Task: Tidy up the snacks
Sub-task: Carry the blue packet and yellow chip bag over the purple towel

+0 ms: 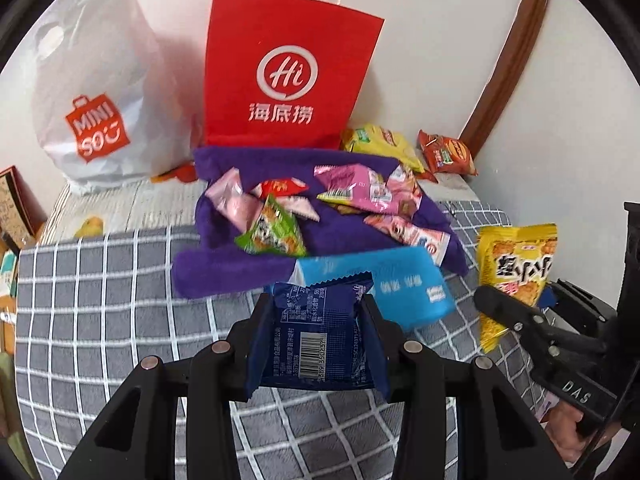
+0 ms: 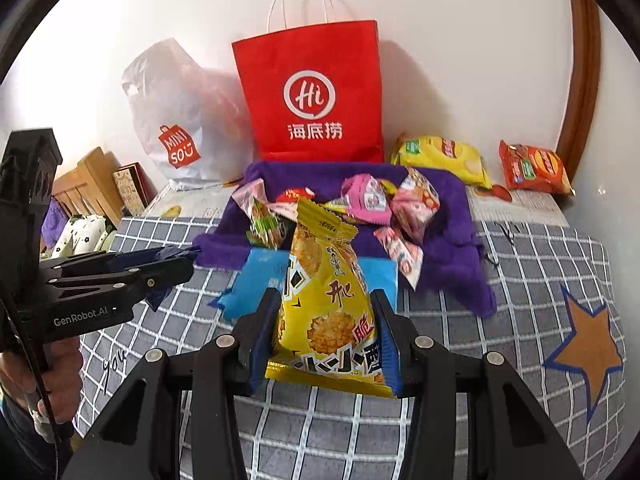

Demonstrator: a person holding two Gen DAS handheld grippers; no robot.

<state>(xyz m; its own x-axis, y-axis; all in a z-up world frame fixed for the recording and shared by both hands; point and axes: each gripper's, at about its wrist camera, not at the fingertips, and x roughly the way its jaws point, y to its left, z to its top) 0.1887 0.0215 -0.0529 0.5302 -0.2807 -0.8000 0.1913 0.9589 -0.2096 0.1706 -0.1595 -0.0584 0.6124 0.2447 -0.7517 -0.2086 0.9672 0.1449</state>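
l gripper (image 1: 316, 312) grips blue pack (image 1: 316, 344), r gripper (image 2: 326, 320) yellow pack (image 2: 324, 304)

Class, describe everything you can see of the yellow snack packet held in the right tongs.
The yellow snack packet is glossy crinkled foil printed with round golden crackers, black and red Chinese characters, and a crimped serrated top edge. It looks sealed and puffed, standing upright with its top tipped away. The right tongs squeeze its lower sides between blue pads, holding it above the checked bedcover.

We find open checked bedspread (image 2: 500, 360) on the near side. Ahead, the purple towel (image 1: 224, 276) heaped with snack packets (image 1: 352, 188) blocks us, with the red paper bag (image 1: 288, 76) and white Miniso bag (image 1: 100, 112) walling off the back.
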